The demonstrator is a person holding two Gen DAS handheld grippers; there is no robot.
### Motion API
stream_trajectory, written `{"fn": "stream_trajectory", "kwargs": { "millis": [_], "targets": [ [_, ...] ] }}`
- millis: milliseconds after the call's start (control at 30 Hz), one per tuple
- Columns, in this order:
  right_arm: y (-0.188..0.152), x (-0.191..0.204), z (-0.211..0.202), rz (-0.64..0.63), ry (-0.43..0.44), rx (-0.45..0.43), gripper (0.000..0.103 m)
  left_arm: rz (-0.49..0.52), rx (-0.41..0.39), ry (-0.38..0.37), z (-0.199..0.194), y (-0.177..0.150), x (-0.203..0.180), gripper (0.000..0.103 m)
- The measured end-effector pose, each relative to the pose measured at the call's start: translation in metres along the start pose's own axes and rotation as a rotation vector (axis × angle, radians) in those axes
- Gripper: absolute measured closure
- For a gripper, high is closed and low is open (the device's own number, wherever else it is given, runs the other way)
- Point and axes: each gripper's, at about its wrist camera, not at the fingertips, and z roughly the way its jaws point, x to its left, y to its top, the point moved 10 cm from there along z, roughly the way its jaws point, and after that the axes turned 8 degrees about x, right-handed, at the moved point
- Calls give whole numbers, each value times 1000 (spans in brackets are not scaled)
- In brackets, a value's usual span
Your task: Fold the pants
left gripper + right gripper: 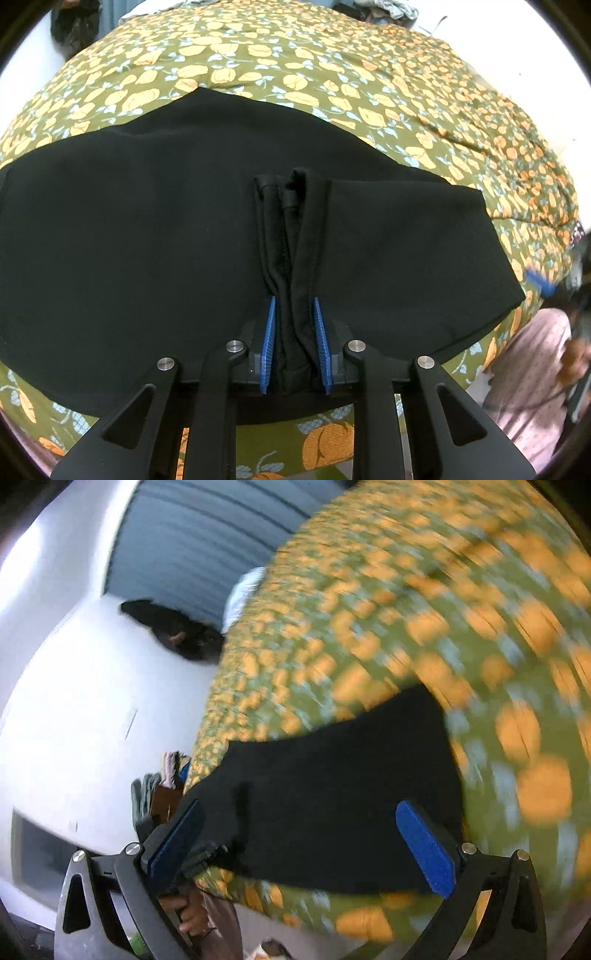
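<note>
Pants point(147, 229) — black ones — lie spread flat on the bed's flowery green bedsheet point(295, 62), near its front edge. The left gripper point(294, 343) is squeezed tight on a bunched-up fold of the pants, blue pads point(268, 343) on both sides. The right gripper point(301, 843) hangs over the pants with its pads point(424, 849) wide apart — that view is blurry.

pants point(147, 221): matt black cloth, smooth, stitched seams
bedsheet point(295, 66): printed cloth, olive with orange flowers, lightly creased
left gripper point(294, 332): matt black plastic arms, shiny metal pins, ribbed blue pads
right gripper point(295, 845): matt black arms, grainy blue pads
</note>
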Motion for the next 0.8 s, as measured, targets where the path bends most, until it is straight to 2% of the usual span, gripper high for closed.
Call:
{"fn": "stream_trajectory", "kwargs": {
  "millis": [67,133,167,200,233,300,333,400,500,600,733,800],
  "targets": [
    [-16,-22,10,36,-55,26,0,-9,3,-8,1,-1,2,81],
    [-15,-21,6,34,-52,-11,0,-17,4,-15,0,-1,3,79],
    [-10,-13,-2,14,-56,-57,0,-25,4,-22,-2,-2,5,78],
    [-5,-6,-11,-10,-60,-94,0,-47,4,-32,-7,-2,7,69],
    [0,4,-22,-52,-78,-151,0,-69,-1,-31,-12,-2,11,51],
    [5,17,-35,-133,-152,-231,0,-130,-58,-27,-32,3,27,29],
    [8,17,-37,-160,-184,-247,0,-153,-90,-32,-42,6,35,24],
    [5,17,-37,-223,-292,-264,0,-221,-147,-37,-65,11,63,22],
    [-5,5,-24,-256,-383,-232,0,-348,-187,-26,-88,12,115,21],
    [-10,-2,-16,-244,-373,-201,0,-459,-202,-2,-102,7,165,21],
    [-12,0,-10,-309,-415,-198,0,-523,-195,120,-121,3,227,21],
    [-15,-2,-4,-312,-430,-177,0,-508,-187,233,-135,4,250,21]
  ]
}}
